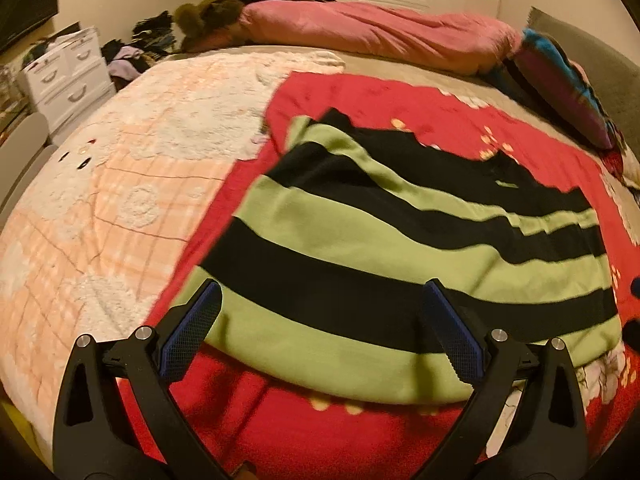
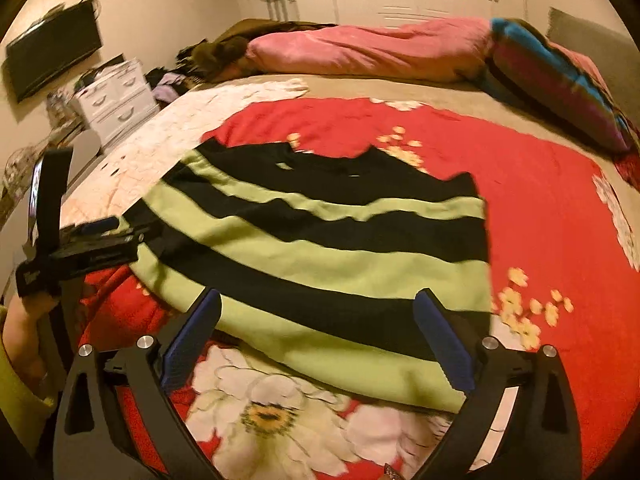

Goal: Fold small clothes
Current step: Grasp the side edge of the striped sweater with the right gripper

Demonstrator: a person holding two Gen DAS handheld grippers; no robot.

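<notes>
A green and black striped garment (image 1: 400,248) lies spread flat on a red floral blanket (image 1: 360,100) on the bed. It also shows in the right wrist view (image 2: 320,256). My left gripper (image 1: 324,292) is open and empty, hovering over the garment's near hem. My right gripper (image 2: 320,300) is open and empty, over the near hem further right. The left gripper (image 2: 108,228) also shows at the left edge of the right wrist view, beside the garment's left edge.
A peach checked fleece blanket (image 1: 120,200) covers the bed's left part. A pink quilt (image 1: 380,32) and striped pillows (image 1: 560,80) lie at the far side. A white drawer unit (image 1: 68,76) and a clothes pile (image 1: 132,56) stand left of the bed.
</notes>
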